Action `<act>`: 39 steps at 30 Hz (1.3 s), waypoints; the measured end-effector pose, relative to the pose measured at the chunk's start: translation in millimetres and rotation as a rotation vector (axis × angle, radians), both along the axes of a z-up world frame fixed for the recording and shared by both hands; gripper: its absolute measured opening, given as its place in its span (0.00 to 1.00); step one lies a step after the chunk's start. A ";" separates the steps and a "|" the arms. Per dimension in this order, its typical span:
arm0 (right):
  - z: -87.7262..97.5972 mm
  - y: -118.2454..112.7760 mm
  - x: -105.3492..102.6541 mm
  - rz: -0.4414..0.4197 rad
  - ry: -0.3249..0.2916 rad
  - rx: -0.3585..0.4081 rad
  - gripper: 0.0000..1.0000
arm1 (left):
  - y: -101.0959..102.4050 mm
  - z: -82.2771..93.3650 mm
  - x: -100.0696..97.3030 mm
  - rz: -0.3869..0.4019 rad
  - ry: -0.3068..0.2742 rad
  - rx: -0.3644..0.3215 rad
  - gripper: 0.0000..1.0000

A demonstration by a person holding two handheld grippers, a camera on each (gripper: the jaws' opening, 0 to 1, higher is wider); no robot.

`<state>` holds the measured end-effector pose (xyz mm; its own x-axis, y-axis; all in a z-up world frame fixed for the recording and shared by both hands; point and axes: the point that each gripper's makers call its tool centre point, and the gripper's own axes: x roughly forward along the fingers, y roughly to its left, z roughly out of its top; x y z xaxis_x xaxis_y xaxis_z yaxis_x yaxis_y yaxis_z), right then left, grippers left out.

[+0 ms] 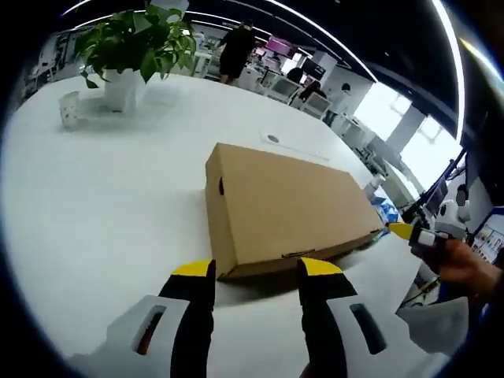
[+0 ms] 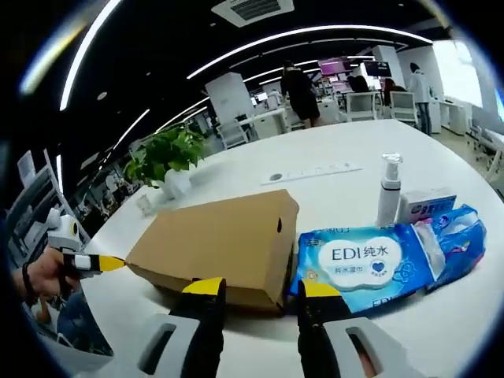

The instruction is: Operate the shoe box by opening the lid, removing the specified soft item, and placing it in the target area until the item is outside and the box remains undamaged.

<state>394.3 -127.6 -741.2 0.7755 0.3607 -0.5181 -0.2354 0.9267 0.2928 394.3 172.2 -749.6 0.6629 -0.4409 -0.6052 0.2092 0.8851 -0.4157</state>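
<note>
The white table (image 1: 94,205) carries all items, and its top runs back toward an office space with desks and chairs where a person in dark clothing (image 1: 236,49) stands. The shoe box (image 1: 287,206), plain brown cardboard, lies flat near the middle of the table with its lid closed; a small round hole shows in 1 end wall. In the right gripper view the box (image 2: 216,240) lies just beyond the jaws, and a blue wet-wipes pack (image 2: 370,260) lies just beside its end wall, whether touching cannot be told. A potted green plant (image 1: 134,47) in a white pot stands well behind the box, with a small white cup (image 1: 69,109) near it. A white pump bottle (image 2: 387,189) stands upright behind the wipes pack, beside a small white carton (image 2: 425,206). The left gripper (image 1: 256,268) is parted to a moderate gap, its yellow-tipped jaws just short of the box's near edge, gripping nothing. The right gripper (image 2: 260,287) is likewise parted, its jaws at the box's near corner, empty.
</note>
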 end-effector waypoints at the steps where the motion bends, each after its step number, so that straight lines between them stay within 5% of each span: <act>1: 2.3 -9.7 -5.7 -0.012 -0.010 -0.014 0.38 | 0.9 2.5 -3.0 0.005 -0.008 0.004 0.44; 8: 21.4 -81.1 -64.4 -0.115 -0.050 -0.080 0.41 | -12.0 25.1 -33.1 0.005 -0.090 0.005 0.47; 13: 31.6 -102.5 -92.1 -0.182 -0.098 -0.087 0.42 | -34.4 31.6 -57.6 -0.004 -0.152 0.012 0.49; 16: 41.6 -104.7 -87.0 -0.202 -0.119 -0.065 0.43 | -46.8 29.7 -68.7 -0.015 -0.162 0.014 0.51; 19: 50.2 -103.7 -80.8 -0.161 -0.162 -0.148 0.44 | -58.1 29.5 -78.0 -0.051 -0.159 0.045 0.53; 21: 51.7 -103.6 -80.2 -0.130 -0.185 -0.190 0.47 | -54.1 37.7 -67.3 -0.071 -0.219 0.114 0.54; 23: 50.1 -100.7 -83.7 -0.122 -0.182 -0.185 0.46 | -58.5 40.8 -67.1 -0.056 -0.212 0.061 0.54; 33: 47.2 -102.5 -86.6 -0.119 -0.170 -0.151 0.48 | -45.8 22.0 -67.8 -0.045 -0.183 0.161 0.57; 39: 44.2 -94.3 -83.1 -0.081 -0.176 -0.200 0.49 | -44.8 19.2 -68.6 -0.048 -0.175 0.171 0.57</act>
<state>311.3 -221.9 -696.9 0.8820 0.1982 -0.4276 -0.1893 0.9799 0.0637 325.7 127.5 -730.3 0.7445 -0.3759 -0.5518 0.3086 0.9266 -0.2148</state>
